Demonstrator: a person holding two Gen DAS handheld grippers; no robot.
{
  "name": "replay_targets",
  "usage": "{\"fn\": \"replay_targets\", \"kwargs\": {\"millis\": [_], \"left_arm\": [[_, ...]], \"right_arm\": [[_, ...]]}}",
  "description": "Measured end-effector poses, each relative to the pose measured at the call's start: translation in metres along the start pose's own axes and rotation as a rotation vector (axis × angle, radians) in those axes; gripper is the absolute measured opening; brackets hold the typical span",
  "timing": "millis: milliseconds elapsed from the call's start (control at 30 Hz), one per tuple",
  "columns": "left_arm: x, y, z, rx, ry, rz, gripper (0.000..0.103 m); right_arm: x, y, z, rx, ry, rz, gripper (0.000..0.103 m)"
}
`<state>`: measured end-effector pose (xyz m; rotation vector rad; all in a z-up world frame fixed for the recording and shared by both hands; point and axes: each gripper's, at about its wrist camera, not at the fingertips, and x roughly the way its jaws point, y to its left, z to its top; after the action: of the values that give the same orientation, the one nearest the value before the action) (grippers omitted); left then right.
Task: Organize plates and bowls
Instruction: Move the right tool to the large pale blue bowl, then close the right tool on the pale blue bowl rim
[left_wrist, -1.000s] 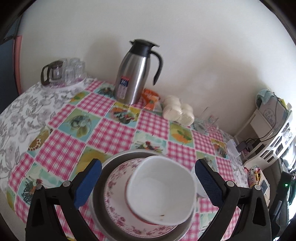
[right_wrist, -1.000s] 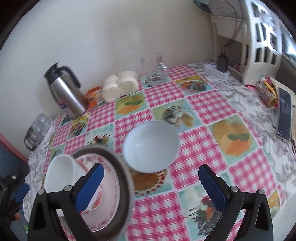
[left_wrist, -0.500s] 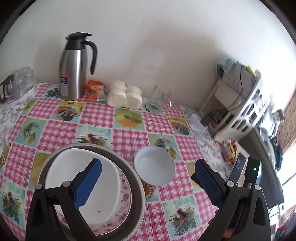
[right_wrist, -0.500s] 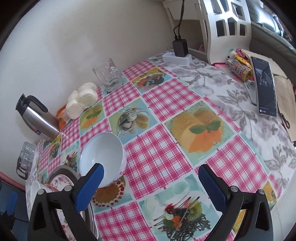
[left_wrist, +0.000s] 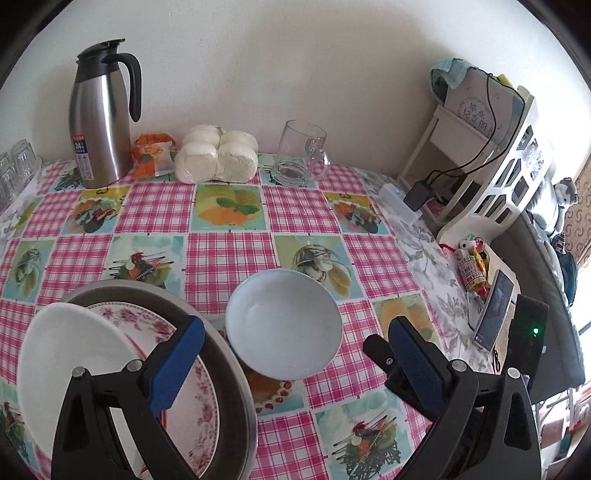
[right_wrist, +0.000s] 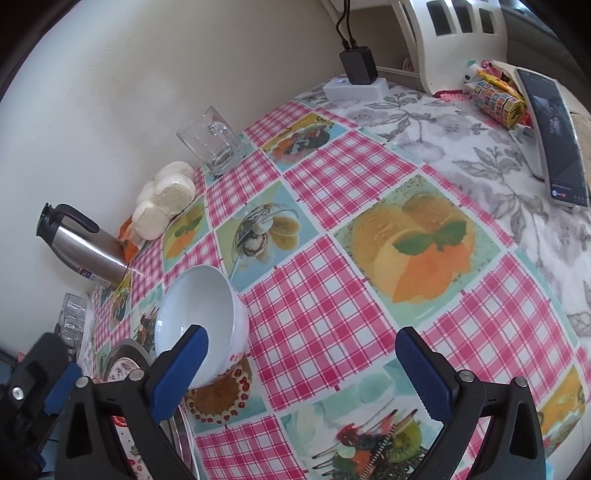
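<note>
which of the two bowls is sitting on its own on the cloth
The pale blue bowl, alone on the checked cloth; the white bowl rests on the floral plate.

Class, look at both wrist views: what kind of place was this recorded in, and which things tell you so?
Most likely a home dining table by a wall. A fruit-print checked tablecloth covers it, with a steel thermos jug, a glass mug and wrapped buns along the wall. A cluttered white shelf stands beside it.
</note>
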<state>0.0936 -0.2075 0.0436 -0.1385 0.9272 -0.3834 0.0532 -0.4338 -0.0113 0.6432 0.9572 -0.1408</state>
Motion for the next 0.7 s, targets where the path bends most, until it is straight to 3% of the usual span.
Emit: {"fn": "replay_targets", "kwargs": {"millis": [167, 700], "left_arm": [[0.015, 0.001, 0.007, -0.002, 0.015, 0.005, 0.093], [0.037, -0.001, 0.017, -0.001, 0.019, -0.002, 0.093]], "right_arm": [[0.012, 0.007, 0.000, -0.023, 0.008, 0.018, 0.085], [0.051, 0.026, -0.007, -0.049, 0.069, 0.044, 0.051]]}}
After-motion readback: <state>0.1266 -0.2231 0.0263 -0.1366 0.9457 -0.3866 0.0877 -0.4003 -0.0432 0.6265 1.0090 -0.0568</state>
